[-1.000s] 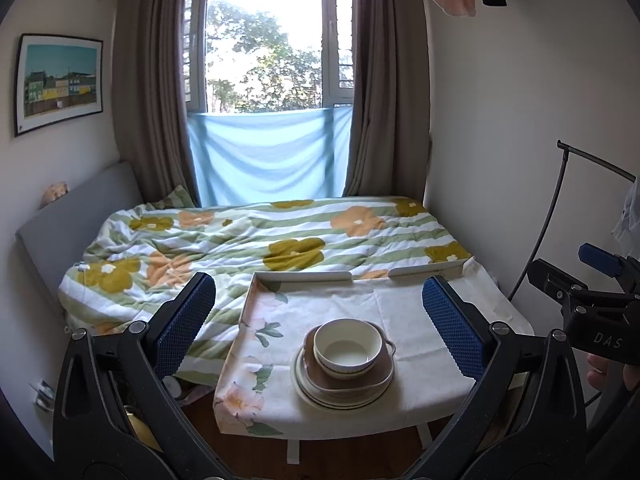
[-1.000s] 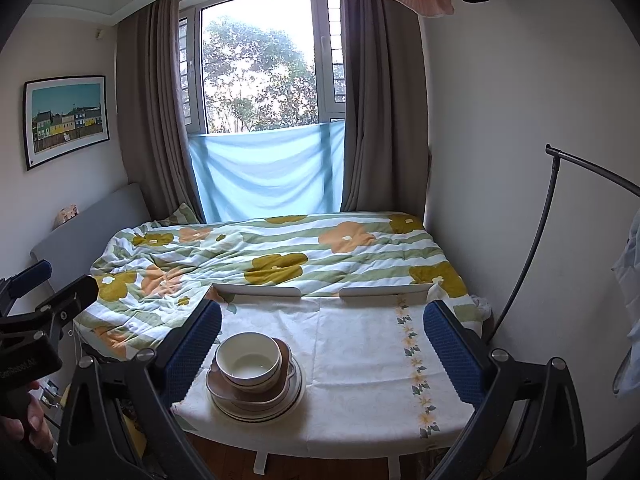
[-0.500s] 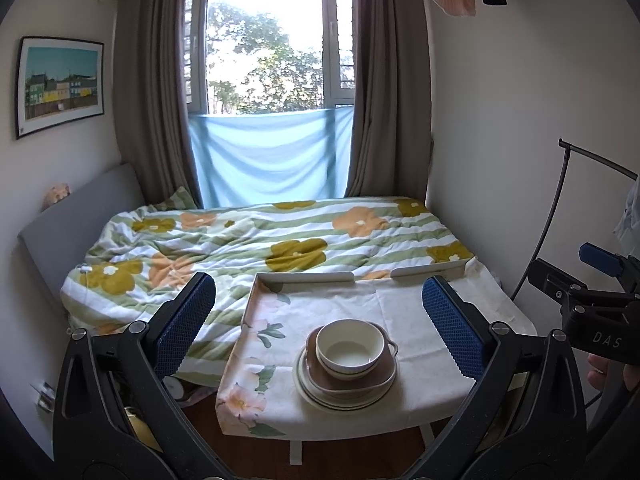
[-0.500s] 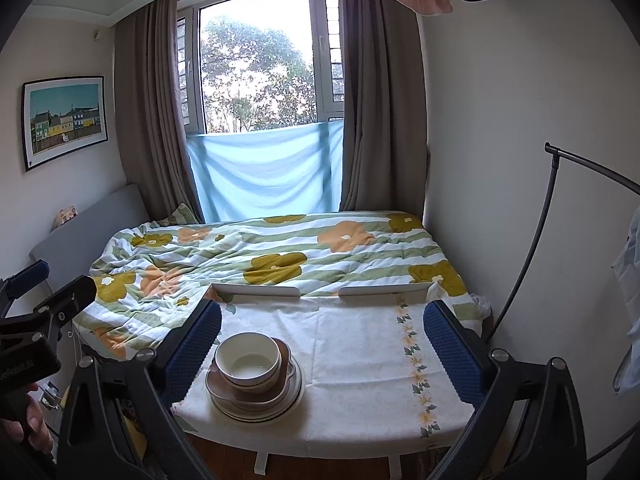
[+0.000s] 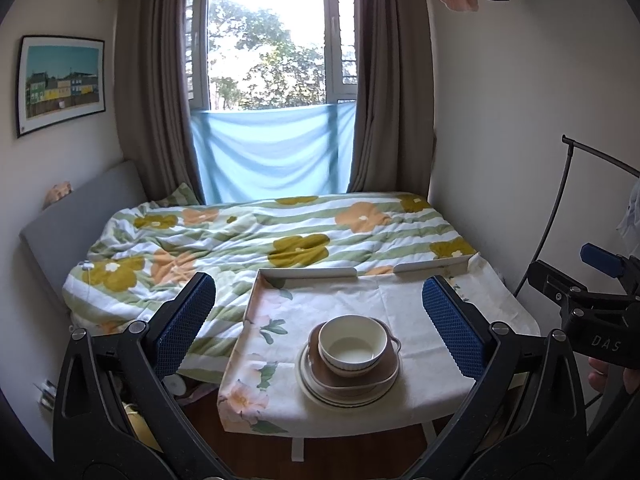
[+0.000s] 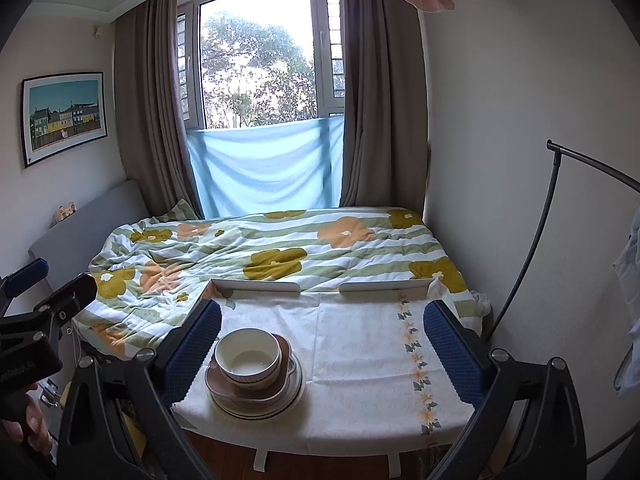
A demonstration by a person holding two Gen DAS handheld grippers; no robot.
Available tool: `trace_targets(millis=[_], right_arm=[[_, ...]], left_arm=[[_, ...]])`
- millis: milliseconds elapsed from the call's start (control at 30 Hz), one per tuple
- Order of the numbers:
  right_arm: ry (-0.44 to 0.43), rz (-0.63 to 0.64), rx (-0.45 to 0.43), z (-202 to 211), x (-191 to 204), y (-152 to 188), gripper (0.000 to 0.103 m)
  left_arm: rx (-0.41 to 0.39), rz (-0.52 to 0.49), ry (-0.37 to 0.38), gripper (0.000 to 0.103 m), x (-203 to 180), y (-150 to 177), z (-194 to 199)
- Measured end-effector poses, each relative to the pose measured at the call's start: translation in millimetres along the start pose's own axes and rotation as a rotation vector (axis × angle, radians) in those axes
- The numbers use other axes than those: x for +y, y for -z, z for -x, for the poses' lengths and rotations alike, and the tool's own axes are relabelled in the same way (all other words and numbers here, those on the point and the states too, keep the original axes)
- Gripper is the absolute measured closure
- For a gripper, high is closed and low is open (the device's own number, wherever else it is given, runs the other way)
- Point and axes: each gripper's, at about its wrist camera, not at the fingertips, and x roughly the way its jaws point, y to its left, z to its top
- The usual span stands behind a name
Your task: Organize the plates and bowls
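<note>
A cream bowl [image 5: 352, 344] [image 6: 248, 354] sits on top of a brown handled dish [image 5: 384, 372] [image 6: 280, 390], which rests on a stack of pale plates [image 5: 316, 390] [image 6: 296, 394]. The stack stands near the front of a small table with a flowered cloth [image 5: 272, 320] [image 6: 360, 344]. My left gripper [image 5: 318, 326] is open, held back from the table with the stack between its blue pads. My right gripper [image 6: 322, 342] is open too, with the stack just inside its left pad [image 6: 192, 346]. Neither holds anything.
A bed with a flowered duvet [image 5: 260, 236] lies behind the table, below a curtained window [image 5: 272, 48]. A black bent rack pole [image 6: 532, 248] stands at the right wall. The table's right half [image 6: 380, 368] holds only the cloth. A hand [image 5: 604, 374] grips the other tool.
Both views have drifted very slightly; the stack sits a little further right in the left wrist view. The dishes have not moved and both grippers stay open.
</note>
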Motion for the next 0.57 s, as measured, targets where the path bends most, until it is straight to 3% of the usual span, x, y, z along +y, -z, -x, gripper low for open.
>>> trace_targets(millis=[567], right_arm=[[-0.001, -0.001, 0.006, -2.6, 1.6, 2.5, 0.002]], left_arm=[[-0.019, 0.008, -0.033, 0.0, 4.0, 0.1, -6.1]])
